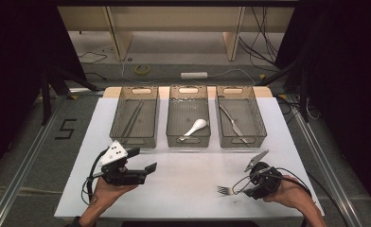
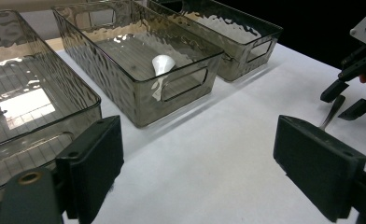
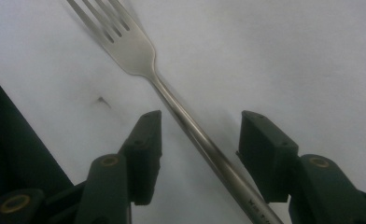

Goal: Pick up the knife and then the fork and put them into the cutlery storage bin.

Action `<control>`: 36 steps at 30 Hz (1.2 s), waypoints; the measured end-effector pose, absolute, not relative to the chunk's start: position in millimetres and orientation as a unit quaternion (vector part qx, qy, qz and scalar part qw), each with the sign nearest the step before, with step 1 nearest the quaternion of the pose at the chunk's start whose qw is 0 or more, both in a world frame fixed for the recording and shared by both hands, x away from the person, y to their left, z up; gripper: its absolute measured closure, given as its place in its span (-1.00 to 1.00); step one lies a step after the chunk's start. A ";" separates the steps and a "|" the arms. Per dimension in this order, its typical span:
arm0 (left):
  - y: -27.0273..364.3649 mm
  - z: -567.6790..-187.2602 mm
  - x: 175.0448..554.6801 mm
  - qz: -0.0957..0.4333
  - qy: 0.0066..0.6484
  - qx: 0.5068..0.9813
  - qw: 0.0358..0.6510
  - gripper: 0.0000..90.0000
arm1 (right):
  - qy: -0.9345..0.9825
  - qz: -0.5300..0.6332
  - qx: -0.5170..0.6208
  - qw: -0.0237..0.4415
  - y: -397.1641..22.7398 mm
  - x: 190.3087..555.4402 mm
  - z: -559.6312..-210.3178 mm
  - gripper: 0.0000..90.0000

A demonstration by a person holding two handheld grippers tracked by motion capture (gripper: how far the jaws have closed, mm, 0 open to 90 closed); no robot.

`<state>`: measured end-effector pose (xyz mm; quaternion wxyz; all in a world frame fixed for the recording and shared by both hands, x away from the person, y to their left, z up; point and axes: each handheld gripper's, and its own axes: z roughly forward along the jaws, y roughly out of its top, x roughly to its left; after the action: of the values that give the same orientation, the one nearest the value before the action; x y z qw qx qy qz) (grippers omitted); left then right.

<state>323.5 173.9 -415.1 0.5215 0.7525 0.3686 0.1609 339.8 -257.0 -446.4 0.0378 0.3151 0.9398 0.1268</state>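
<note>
The fork [image 3: 172, 100] lies flat on the white desk [image 1: 183, 179] near its front edge, its handle running between the jaws of the right gripper [image 3: 197, 140], which stand apart on either side without pressing on it. The left gripper [image 1: 143, 163] hovers over the desk's left front with its jaws wide and nothing between them, in front of three clear bins [image 1: 188, 92].

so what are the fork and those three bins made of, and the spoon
Fork: likely stainless steel, brushed grey with a bright glint along the handle. Bins: probably smoky clear plastic, rippled see-through walls with cut-out handles. Spoon: glossy white, ceramic or plastic; the look leaves it open.
</note>
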 end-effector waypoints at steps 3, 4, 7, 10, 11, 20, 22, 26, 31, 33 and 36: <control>173.4 -415.3 323.3 0.160 0.369 0.753 0.521 -0.65 | 0.942 0.118 0.311 0.037 -255.3 340.5 -449.0 0.28; 173.4 -415.3 323.3 0.161 0.369 0.753 0.521 -0.65 | 0.942 0.115 0.313 0.036 -254.9 340.6 -449.5 0.31; 173.4 -415.3 323.4 0.160 0.369 0.752 0.522 -0.65 | 0.943 0.111 0.310 0.036 -254.2 341.5 -451.5 0.41; 173.4 -415.2 323.3 0.161 0.369 0.752 0.522 -0.65 | 0.947 0.101 0.303 0.038 -253.1 341.4 -452.9 0.43; 173.4 -415.1 323.3 0.160 0.369 0.752 0.522 -0.65 | 0.948 0.099 0.301 0.038 -252.8 341.1 -452.8 0.44; 173.1 -415.2 323.0 0.161 0.368 0.753 0.521 -0.65 | 0.955 0.080 0.281 0.046 -247.4 338.1 -453.4 0.58; 173.1 -415.3 323.0 0.160 0.368 0.753 0.521 -0.65 | 0.956 0.082 0.277 0.040 -246.8 338.0 -453.5 0.67; 172.6 -415.2 322.8 0.161 0.368 0.753 0.521 -0.65 | 0.956 0.083 0.280 0.035 -246.3 337.3 -453.4 0.76; 172.6 -415.4 323.0 0.161 0.368 0.753 0.521 -0.65 | 0.958 0.081 0.273 0.030 -245.8 337.5 -453.3 0.84; 172.4 -415.4 322.9 0.161 0.368 0.754 0.520 -0.65 | 0.959 0.081 0.270 0.030 -245.9 337.5 -453.2 0.84; 172.5 -415.3 322.9 0.162 0.368 0.753 0.521 -0.65 | 0.959 0.078 0.270 0.034 -244.6 336.2 -453.0 0.85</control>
<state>322.9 172.5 -415.3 0.5211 0.7529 0.3678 0.1622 336.2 -244.6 -453.0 0.0344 0.2697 0.9592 0.0782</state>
